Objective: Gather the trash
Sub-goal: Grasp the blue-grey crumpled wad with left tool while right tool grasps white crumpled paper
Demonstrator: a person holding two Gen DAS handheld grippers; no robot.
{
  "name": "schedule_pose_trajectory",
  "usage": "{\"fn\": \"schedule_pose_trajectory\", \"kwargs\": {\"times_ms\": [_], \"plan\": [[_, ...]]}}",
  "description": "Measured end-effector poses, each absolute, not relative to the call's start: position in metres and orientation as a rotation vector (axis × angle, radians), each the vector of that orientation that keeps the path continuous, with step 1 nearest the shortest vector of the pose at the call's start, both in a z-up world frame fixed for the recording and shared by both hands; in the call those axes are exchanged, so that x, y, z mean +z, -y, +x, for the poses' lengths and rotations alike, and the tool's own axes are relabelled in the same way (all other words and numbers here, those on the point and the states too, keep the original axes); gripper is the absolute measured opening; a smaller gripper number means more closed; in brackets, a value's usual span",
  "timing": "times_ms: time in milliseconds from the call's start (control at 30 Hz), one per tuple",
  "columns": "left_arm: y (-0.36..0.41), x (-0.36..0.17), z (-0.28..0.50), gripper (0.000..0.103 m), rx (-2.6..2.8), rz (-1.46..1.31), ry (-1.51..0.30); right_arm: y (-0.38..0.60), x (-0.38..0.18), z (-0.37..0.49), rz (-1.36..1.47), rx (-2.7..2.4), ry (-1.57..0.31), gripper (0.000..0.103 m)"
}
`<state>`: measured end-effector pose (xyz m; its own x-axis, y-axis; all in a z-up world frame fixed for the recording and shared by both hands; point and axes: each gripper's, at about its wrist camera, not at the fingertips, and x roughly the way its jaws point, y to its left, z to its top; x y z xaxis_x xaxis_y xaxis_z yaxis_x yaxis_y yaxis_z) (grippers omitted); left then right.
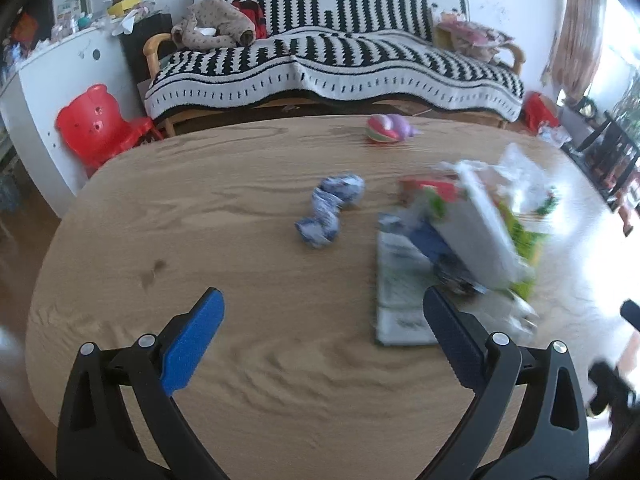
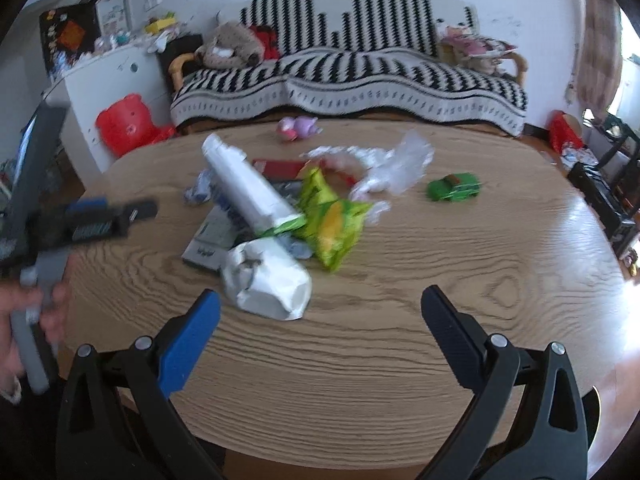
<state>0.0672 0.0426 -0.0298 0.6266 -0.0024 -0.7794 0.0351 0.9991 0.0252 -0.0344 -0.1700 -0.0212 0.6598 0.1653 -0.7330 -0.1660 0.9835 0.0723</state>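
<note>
The left gripper (image 1: 322,312) hangs above the near part of the wooden table (image 1: 240,360), its jaws spread wide with nothing between them. The right gripper (image 2: 320,308) is likewise wide apart and empty, held over the near edge of the same table.

The trash lies in a loose heap at the middle of the table. In the right wrist view, a crumpled white paper bag (image 2: 268,280) lies nearest the right gripper, just ahead of its left finger. Behind it a white tube-shaped package (image 2: 244,184) lies tilted across a flat printed paper (image 2: 208,240). A green and yellow snack wrapper (image 2: 332,220) lies just beside the tube, touching the heap. Clear crumpled plastic (image 2: 396,168) lies behind the wrapper. A crumpled blue and white wrapper (image 1: 328,208) lies apart from the heap on its left side, seen clearly in the left wrist view; the heap itself is blurred there.

A green toy car (image 2: 454,188) stands to the right of the heap, apart from it. A pink and purple toy (image 2: 298,126) lies at the far edge. A person's hand (image 2: 24,320) holds the left gripper's handle at the left margin of the right wrist view. A striped sofa (image 1: 332,60) stands beyond the table.
</note>
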Motion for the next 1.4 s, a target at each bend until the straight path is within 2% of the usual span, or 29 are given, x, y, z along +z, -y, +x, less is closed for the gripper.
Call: {"fn": "schedule_pose_trajectory", "kwargs": {"times_ms": [233, 500, 567, 633, 667, 733, 800, 867, 933, 1100, 1400], "plan": [[-0.07, -0.073, 0.139, 0.097, -0.005, -0.07, -0.993, 0.142, -0.043, -0.005, -0.023, 0.201, -0.864, 0.097], [-0.062, -0.089, 0.174, 0.096, -0.014, 0.001, -0.956, 0.118, -0.073, 0.031, -0.068, 0.181, -0.907, 0.097], [-0.062, -0.091, 0.183, 0.096, -0.01, 0.014, -0.959, 0.116, -0.077, 0.035, -0.062, 0.187, -0.912, 0.095], [-0.062, -0.094, 0.189, 0.096, -0.013, 0.017, -0.97, 0.114, -0.08, 0.039, -0.064, 0.194, -0.924, 0.087], [-0.061, -0.097, 0.192, 0.091, -0.016, 0.024, -0.981, 0.113, -0.082, 0.04, -0.07, 0.198, -0.931, 0.084], [-0.06, -0.101, 0.195, 0.081, -0.027, 0.035, -0.998, 0.114, -0.083, 0.042, -0.069, 0.207, -0.931, 0.073], [-0.057, -0.099, 0.193, 0.073, -0.042, 0.044, -0.98, 0.115, -0.082, 0.041, -0.072, 0.206, -0.921, 0.07], [-0.054, -0.096, 0.19, 0.047, -0.057, 0.053, -0.969, 0.119, -0.08, 0.037, -0.052, 0.216, -0.913, 0.069], [-0.052, -0.094, 0.186, 0.026, -0.074, 0.046, -0.964, 0.124, -0.074, 0.031, -0.038, 0.22, -0.896, 0.068], [-0.056, -0.083, 0.174, 0.024, -0.051, 0.007, -0.947, 0.138, -0.056, 0.014, -0.019, 0.225, -0.858, 0.067], [-0.051, -0.025, 0.119, 0.024, -0.015, 0.015, -0.853, 0.201, -0.028, -0.031, 0.028, 0.163, -0.791, 0.067]]}}
